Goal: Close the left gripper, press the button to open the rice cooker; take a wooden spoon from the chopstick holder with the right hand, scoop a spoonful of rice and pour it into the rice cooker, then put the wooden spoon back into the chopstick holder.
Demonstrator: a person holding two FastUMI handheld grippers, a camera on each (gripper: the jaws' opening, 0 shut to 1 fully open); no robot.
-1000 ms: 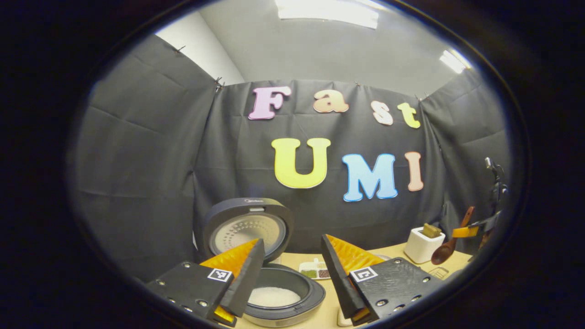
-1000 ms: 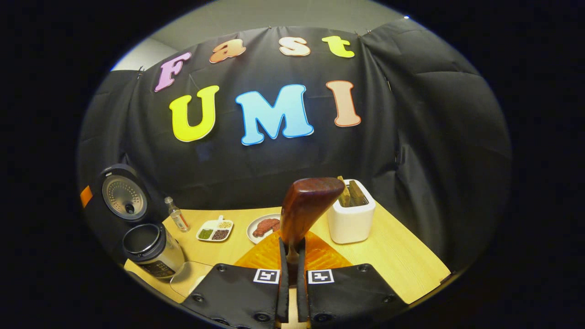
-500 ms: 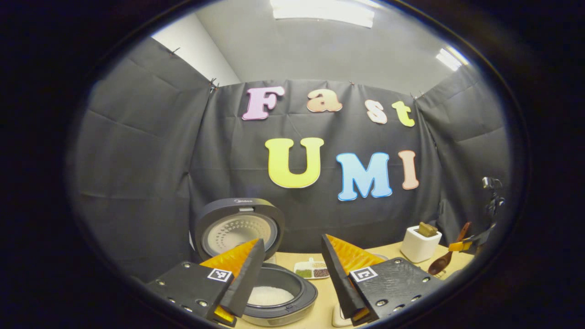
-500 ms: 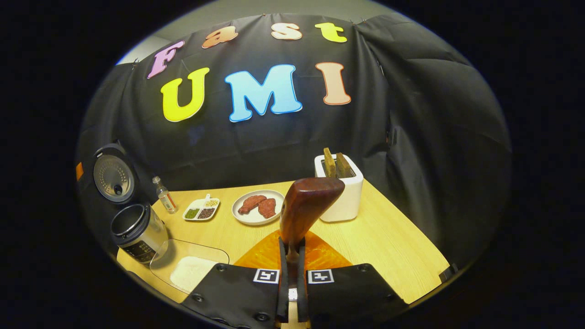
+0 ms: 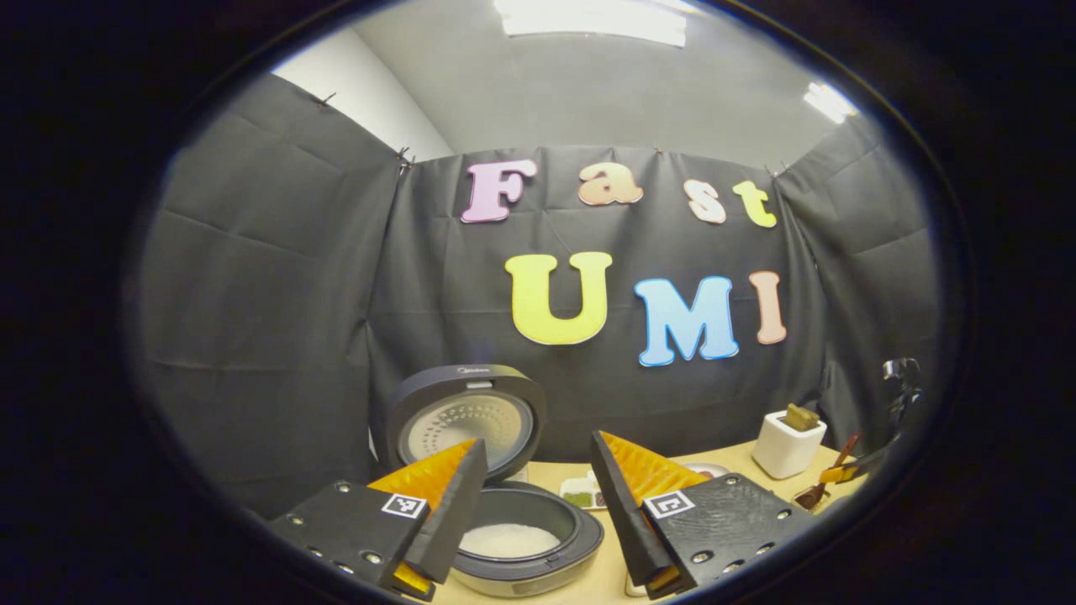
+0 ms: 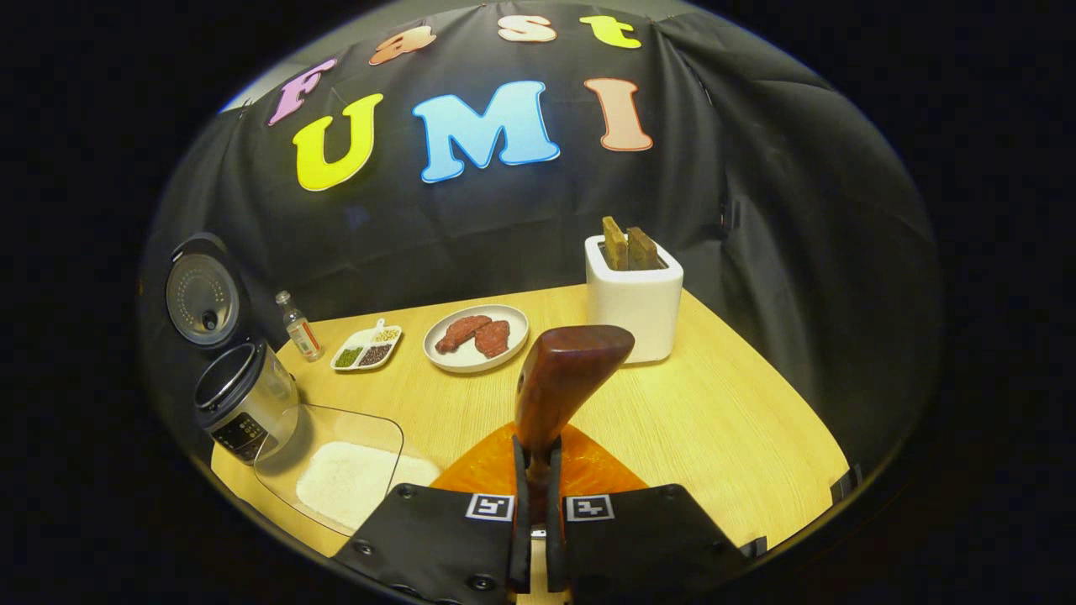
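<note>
A: Biggest first. Pale wooden table across the lower half of the right gripper view. Then the dark round rice cooker at lower left, lid swung up and back, so the button step looks done.

B: Left gripper view agrees, open cooker at bottom centre, white rice in the pot. Left gripper?

A: Fingers spread wide, nothing between them, hovering above the cooker rim. Probably parked there to stay clear of the pour.

B: Next down?

A: White square chopstick holder upper centre-right, two wooden pieces sticking out of it. Clear shallow tray of white rice at lower left, just beside the cooker; that's the scoop source, I'd say.

B: Spoon?

A: Dark reddish-brown wooden spoon, bottom centre, handle pinched between the right gripper fingers, bowl standing up toward the camera. Out of the holder, well apart from it. Bowl contents can't tell, I see its back.

B: Small stuff?

A: White round plate with two reddish meat pieces, centre. White divided dish of beans left of it. Small clear bottle by the cooker lid.

B: Stage?

A: Judging: either heading to scoop or heading back; unclear.
</note>
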